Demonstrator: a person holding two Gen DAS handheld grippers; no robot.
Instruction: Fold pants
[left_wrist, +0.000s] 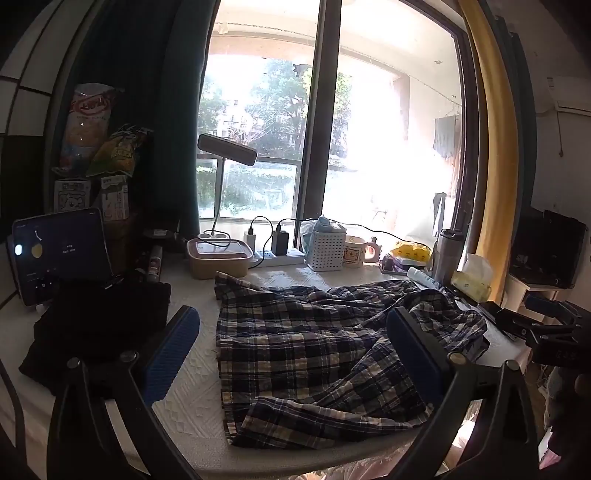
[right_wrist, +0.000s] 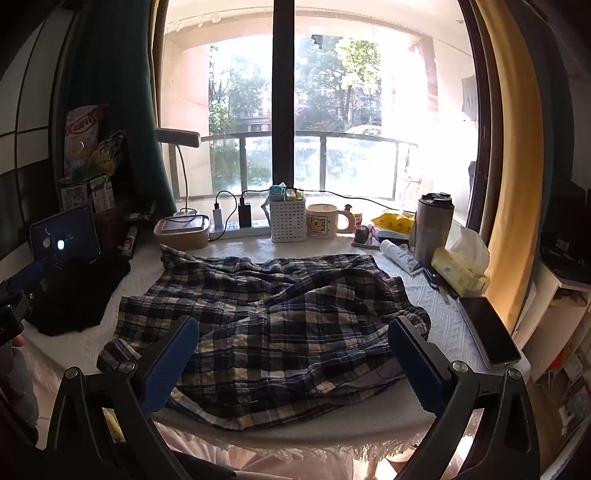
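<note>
Dark blue and cream plaid pants (left_wrist: 317, 354) lie crumpled across a table with a white textured cloth (left_wrist: 192, 402), in front of a window. My left gripper (left_wrist: 291, 354) hovers wide open above the near edge of the pants, nothing between its blue pads (left_wrist: 173, 350). In the right wrist view the same pants (right_wrist: 266, 325) spread over the table's middle, with the waistband bunched at the right. My right gripper (right_wrist: 291, 362) is also wide open, raised over the pants' near side and holding nothing. The other gripper shows at the left edge (right_wrist: 14, 295).
A black folded garment (left_wrist: 96, 328) and a tablet (left_wrist: 59, 254) sit at the left. Along the window stand a lamp (left_wrist: 225, 155), lunch box (left_wrist: 218, 258), power strip, white basket (right_wrist: 288, 218), mug (right_wrist: 325, 221), steel tumbler (right_wrist: 432, 229) and tissue pack (right_wrist: 461, 269). A phone (right_wrist: 487, 332) lies near the right edge.
</note>
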